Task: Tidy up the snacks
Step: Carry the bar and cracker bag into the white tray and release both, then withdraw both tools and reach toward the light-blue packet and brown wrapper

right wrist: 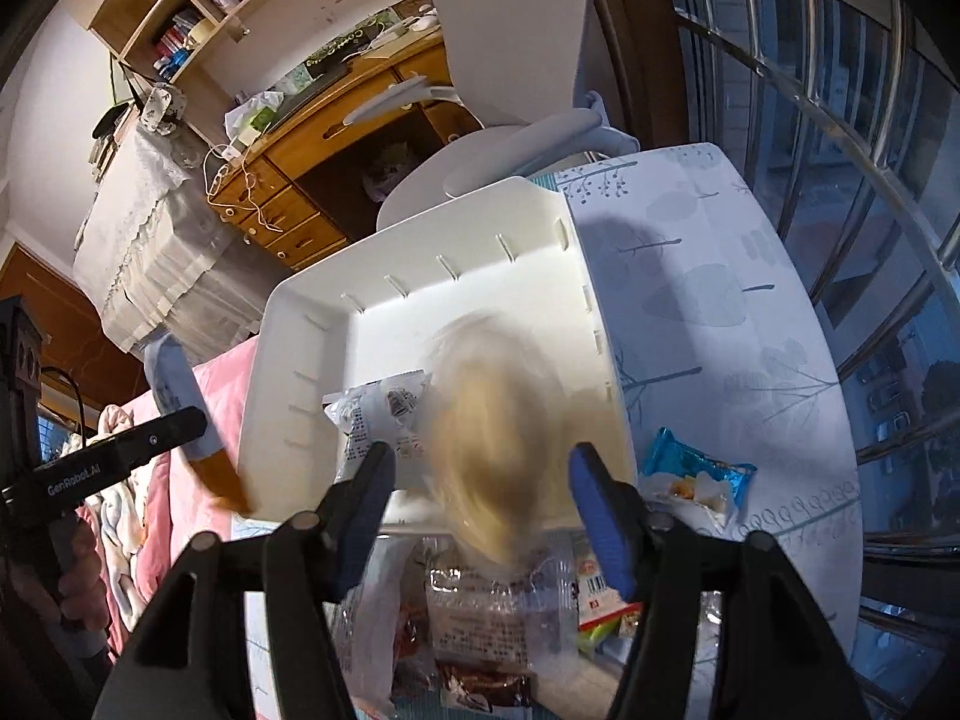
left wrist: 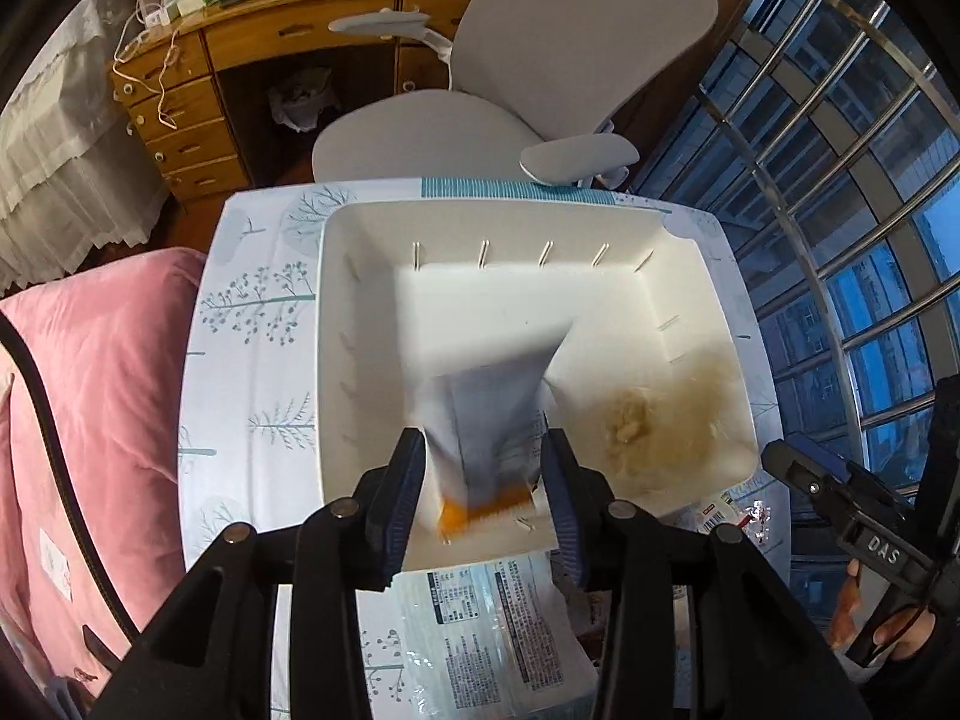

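Observation:
Over the white bin (left wrist: 360, 312) my left gripper (left wrist: 483, 468) flanks a blue-and-white snack packet (left wrist: 486, 414) with an orange end. The packet is smeared with motion while the fingers are sharp, so the pads look slack on it. In the right wrist view the same packet (right wrist: 174, 372) hangs by the left gripper's finger (right wrist: 180, 423). My right gripper (right wrist: 480, 468) stands open over the bin (right wrist: 420, 228). A pale bread-like snack (right wrist: 498, 438) is blurred between its jaws and clear of the left pad. That snack (left wrist: 630, 420) shows above the bin's right corner. A white printed packet (right wrist: 372, 414) lies inside the bin.
A light-blue printed packet (left wrist: 480, 630) and clear-wrapped snacks (right wrist: 492, 600) lie on the tree-patterned tablecloth (right wrist: 720, 300) in front of the bin. A blue-wrapped snack (right wrist: 696, 474) lies to its right. Beyond stand a grey chair (left wrist: 540, 60), a wooden desk, pink bedding (left wrist: 90, 390) and window bars.

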Available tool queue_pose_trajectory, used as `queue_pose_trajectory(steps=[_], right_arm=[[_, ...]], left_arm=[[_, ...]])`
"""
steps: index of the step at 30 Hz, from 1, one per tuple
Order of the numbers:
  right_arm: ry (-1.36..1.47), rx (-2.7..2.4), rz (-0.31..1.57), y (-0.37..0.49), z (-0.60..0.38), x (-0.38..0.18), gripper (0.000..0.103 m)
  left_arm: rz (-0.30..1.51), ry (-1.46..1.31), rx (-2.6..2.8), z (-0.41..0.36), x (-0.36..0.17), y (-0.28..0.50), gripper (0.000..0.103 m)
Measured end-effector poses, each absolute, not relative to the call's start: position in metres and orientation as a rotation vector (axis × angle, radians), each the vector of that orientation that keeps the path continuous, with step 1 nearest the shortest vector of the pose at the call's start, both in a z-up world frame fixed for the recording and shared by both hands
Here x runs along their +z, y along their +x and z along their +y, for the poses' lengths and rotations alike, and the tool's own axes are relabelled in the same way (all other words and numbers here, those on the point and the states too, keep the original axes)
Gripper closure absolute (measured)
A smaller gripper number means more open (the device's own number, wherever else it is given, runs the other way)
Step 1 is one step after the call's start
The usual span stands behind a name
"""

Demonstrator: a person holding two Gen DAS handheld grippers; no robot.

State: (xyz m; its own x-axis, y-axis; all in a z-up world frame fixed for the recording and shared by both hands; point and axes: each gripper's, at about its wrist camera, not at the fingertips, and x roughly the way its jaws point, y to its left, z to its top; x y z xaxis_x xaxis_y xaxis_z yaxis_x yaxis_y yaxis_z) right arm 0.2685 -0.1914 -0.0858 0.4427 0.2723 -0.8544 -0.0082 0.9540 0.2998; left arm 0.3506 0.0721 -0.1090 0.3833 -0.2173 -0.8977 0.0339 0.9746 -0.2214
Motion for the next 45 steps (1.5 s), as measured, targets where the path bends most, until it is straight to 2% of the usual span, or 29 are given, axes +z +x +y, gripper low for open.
queue_pose_trajectory(steps=[4, 16, 24, 36, 40, 45], right_arm=[[0.286, 0.171, 1.114, 0.268, -0.195, -0.089, 0.031], [0.334, 0.204, 1.100, 0.243, -0.211, -0.074, 0.031], [0.321, 0.255, 1.092, 0.209, -0.218, -0.062, 0.026], [0.157, 0.324, 1.072, 0.156, -0.213, -0.058, 0.023], [0.118, 0.358, 1.091, 0.139, -0.211, -0.067, 0.022], [0.117, 0.377, 1.124, 0.129, -0.211, -0.079, 0.020]], left_arm=[[1.192, -0.154, -0.150, 0.064, -0.114, 0.351, 0.051], [1.185, -0.147, -0.117, 0.052, -0.098, 0.310, 0.038], [1.173, -0.172, -0.089, 0.039, -0.086, 0.252, 0.033], [1.195, -0.233, 0.004, 0.032, -0.094, 0.158, 0.028], [1.214, -0.255, 0.050, 0.034, -0.100, 0.137, 0.020], [1.239, -0.273, 0.099, 0.036, -0.108, 0.118, 0.017]])
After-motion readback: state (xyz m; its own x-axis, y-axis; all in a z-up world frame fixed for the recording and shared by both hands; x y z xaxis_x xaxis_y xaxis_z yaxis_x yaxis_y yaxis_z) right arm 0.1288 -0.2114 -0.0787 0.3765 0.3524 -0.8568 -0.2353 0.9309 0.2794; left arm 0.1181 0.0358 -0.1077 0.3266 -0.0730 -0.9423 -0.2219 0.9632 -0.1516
